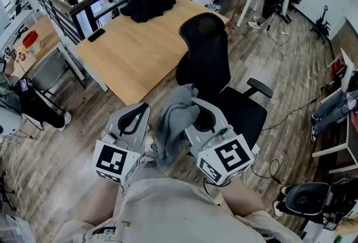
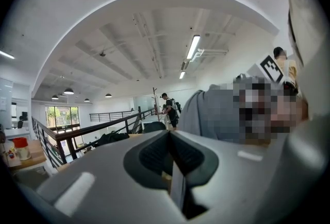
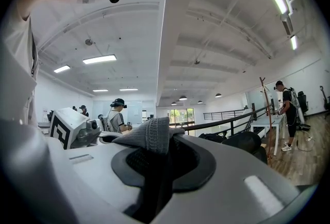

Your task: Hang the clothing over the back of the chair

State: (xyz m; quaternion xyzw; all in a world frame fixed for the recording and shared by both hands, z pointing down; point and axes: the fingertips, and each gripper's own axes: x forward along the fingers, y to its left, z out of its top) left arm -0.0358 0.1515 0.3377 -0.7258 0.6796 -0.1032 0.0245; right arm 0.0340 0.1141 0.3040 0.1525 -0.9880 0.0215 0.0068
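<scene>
- Fingers (image 3: 139, 161) of the right gripper (image 3: 159, 160) clamp a ribbed edge of the grey clothing (image 3: 149, 135); left gripper (image 2: 171, 158) fingers sit together.
- Only the head view shows the grey clothing draping down between both grippers, short of the black chair (image 1: 206, 52) at 12 o'clock.
- Left gripper view puts the grey clothing at 2 o'clock, outside its jaws.
- Red tub (image 1: 31, 41) at 10 o'clock: contents unreadable.

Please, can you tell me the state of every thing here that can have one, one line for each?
left gripper: shut, nothing between its jaws.
right gripper: shut on the grey garment.
grey garment: held up, hanging bunched, not yet on the chair.
office chair: upright, its back bare.
black clothing: lying in a heap on the wooden table.
</scene>
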